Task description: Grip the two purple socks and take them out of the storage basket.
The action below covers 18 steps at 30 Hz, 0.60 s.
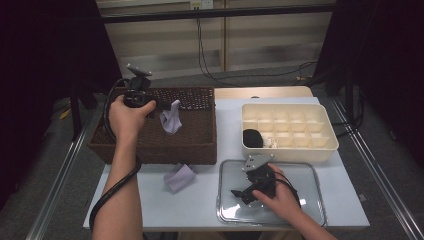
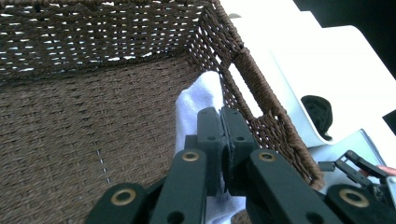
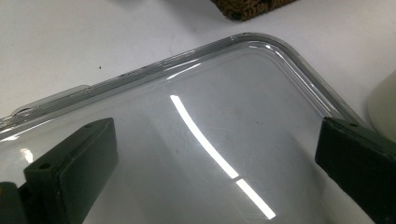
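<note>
Progress, as I read it: I'm emptying pale cloths out of the wicker basket (image 1: 150, 145). One lilac cloth (image 1: 179, 177) already lies on the bench (image 1: 200, 200), just in front of the basket's near wall and left of the clear tray (image 1: 312, 172). The second cloth (image 1: 171, 119) is in my left gripper (image 1: 155, 105), hanging free above the basket floor near the right wall; in the left gripper view it shows as a white fold (image 2: 198, 105) pinched between the jaws, which are pressed together on it. Left to do, I judge: carry this cloth clear of the rim and set it down. No other cloth shows in the basket.

Pose: left forearm reaches forward over the basket's left half, hand raised, gripper pointing right and slightly down. Right gripper (image 1: 240, 192) rests low over the clear tray, jaws wide apart with nothing between them, hand laid on top. The cream divided box (image 1: 325, 145) behind holds a dark bundle (image 1: 252, 138)
</note>
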Each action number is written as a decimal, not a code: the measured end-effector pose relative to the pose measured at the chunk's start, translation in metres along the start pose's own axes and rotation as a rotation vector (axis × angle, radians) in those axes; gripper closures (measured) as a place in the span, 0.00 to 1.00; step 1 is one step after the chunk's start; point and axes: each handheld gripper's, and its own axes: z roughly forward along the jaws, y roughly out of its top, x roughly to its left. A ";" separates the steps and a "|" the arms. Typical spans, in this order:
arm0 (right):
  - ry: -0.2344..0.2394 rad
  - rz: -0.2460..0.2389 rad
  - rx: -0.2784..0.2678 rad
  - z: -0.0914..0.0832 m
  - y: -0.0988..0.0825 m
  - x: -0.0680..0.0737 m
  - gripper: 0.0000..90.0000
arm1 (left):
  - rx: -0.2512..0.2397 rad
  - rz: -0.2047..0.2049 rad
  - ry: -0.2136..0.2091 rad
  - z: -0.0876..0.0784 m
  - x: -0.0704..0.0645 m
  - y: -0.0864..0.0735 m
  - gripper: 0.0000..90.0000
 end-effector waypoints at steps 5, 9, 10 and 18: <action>-0.001 0.000 0.000 0.000 0.000 0.000 0.00 | -0.007 0.001 -0.003 -0.011 -0.004 -0.001 0.97; -0.001 -0.001 -0.001 0.000 0.000 0.000 0.00 | -0.016 -0.015 -0.016 -0.017 -0.008 -0.002 0.97; -0.001 -0.001 -0.001 0.000 0.000 0.000 0.00 | -0.005 0.001 -0.014 -0.019 -0.008 -0.003 0.97; -0.002 -0.001 -0.002 0.000 0.000 0.000 0.00 | -0.008 0.007 -0.036 -0.029 -0.015 -0.011 0.97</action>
